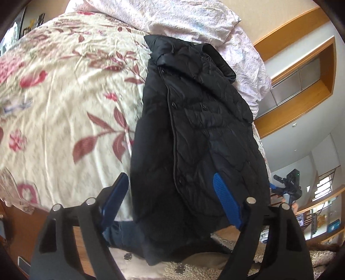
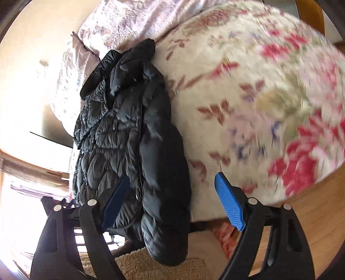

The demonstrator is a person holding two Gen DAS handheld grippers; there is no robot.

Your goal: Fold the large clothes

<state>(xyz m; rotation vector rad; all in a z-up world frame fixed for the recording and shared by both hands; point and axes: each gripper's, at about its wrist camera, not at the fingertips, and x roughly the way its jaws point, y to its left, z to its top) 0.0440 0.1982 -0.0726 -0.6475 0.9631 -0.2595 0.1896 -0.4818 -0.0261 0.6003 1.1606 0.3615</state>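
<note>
A black quilted puffer jacket (image 1: 198, 129) lies lengthwise on a floral bed cover (image 1: 64, 97), its hem hanging over the bed's near edge. It also shows in the right wrist view (image 2: 129, 137), folded narrow with a sleeve laid on top. My left gripper (image 1: 172, 198) is open, its blue fingers (image 1: 226, 202) spread either side of the jacket's lower part, holding nothing. My right gripper (image 2: 172, 200) is open and empty, over the jacket's hem and the bed edge. The right gripper also shows in the left wrist view (image 1: 286, 187) beyond the jacket's right side.
A crumpled pink duvet (image 1: 194, 19) is piled at the head of the bed. A beige shaggy rug (image 2: 151, 265) lies on the floor below the bed edge. A wooden bed frame (image 2: 312, 204) and wood-trimmed walls (image 1: 301, 64) surround the bed.
</note>
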